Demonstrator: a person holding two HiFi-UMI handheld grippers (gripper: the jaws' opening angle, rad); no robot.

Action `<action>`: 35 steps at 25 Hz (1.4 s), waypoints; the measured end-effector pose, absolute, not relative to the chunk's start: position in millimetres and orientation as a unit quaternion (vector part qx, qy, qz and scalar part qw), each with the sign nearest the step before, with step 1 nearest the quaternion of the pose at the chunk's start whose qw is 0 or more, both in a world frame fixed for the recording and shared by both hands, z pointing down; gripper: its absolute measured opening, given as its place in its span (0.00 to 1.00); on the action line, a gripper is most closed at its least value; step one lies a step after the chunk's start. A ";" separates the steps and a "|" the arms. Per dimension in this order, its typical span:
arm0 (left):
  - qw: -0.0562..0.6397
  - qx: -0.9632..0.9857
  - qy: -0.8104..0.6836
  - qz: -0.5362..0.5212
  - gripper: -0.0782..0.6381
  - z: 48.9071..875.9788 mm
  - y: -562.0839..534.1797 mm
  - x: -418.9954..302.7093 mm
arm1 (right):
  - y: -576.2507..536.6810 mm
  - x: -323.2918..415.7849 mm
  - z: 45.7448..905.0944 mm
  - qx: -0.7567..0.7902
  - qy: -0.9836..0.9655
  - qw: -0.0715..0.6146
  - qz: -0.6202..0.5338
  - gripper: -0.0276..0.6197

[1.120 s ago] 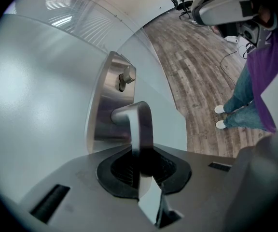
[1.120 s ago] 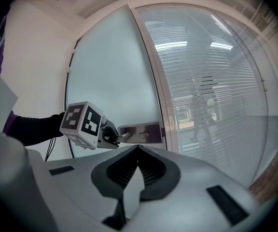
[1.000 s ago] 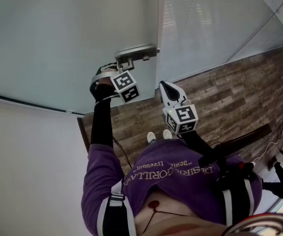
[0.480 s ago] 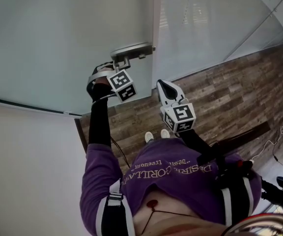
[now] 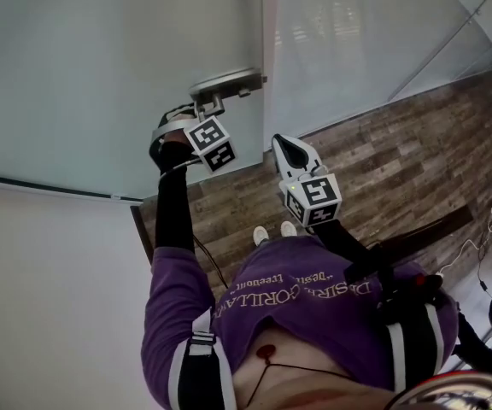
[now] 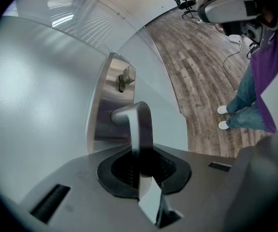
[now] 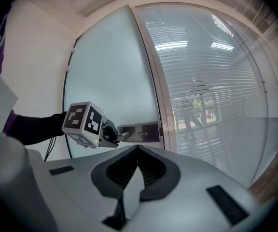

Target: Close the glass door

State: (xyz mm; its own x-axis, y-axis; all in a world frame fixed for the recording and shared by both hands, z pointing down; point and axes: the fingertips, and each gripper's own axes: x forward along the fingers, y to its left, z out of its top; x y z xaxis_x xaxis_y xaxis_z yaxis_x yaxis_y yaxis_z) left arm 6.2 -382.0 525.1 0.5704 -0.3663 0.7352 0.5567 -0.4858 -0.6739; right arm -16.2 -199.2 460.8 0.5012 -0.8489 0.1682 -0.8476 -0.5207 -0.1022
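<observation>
Honestly barely anything moves since a second ago: the edge of the frosted glass door [image 5: 101, 58] and its handle [image 6: 140, 122] just sit a hair further left in the head view, and the left gripper [image 6: 141, 158] is still clamped on the same spot. Closest to the camera is the person's purple shirt [image 5: 297, 314], with their shoes [image 5: 263, 236] down below on the wood floor [image 5: 383, 169]. Next out, the right gripper [image 7: 137, 153] hangs free in front of the body, fingers pressed together with nothing between them, well clear of the door. Past that, the left gripper's fingers are squeezed onto the lever handle, which runs straight in between the pads. The handle sticks out of a brushed metal lock plate [image 6: 103, 115], and in the left gripper view there's a small thumb-turn [image 6: 127, 76] above it. The plate sits right at the door's edge, and that edge stands just beside a fixed glass panel [image 5: 357, 41] with blinds behind it. Can't tell if it's actually latched.
</observation>
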 end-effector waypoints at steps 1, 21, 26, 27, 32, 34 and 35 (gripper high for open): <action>0.502 -0.730 -0.065 -0.459 0.16 526.3 -382.4 6.0 | -199.3 -16.5 461.5 -0.866 0.489 0.003 -0.098 0.04; 0.498 -0.734 -0.063 -0.457 0.16 528.6 -384.6 10.5 | -196.5 -15.8 464.7 -0.869 0.486 0.001 -0.096 0.04; 0.492 -0.737 -0.066 -0.458 0.16 531.3 -384.3 12.9 | -194.7 -15.7 466.6 -0.868 0.486 -0.001 -0.096 0.04; 0.491 -0.737 -0.066 -0.459 0.16 531.9 -384.7 13.5 | -194.5 -15.6 466.9 -0.869 0.486 -0.001 -0.096 0.04; 0.485 -0.742 -0.070 -0.458 0.17 534.1 -387.3 16.3 | -193.5 -14.9 467.3 -0.870 0.484 -0.002 -0.093 0.04; 0.484 -0.742 -0.070 -0.458 0.17 533.4 -388.6 17.9 | -193.3 -15.4 466.5 -0.870 0.484 -0.001 -0.092 0.04; 0.485 -0.742 -0.069 -0.458 0.17 532.8 -389.7 18.8 | -193.6 -15.4 465.9 -0.870 0.484 -0.001 -0.092 0.04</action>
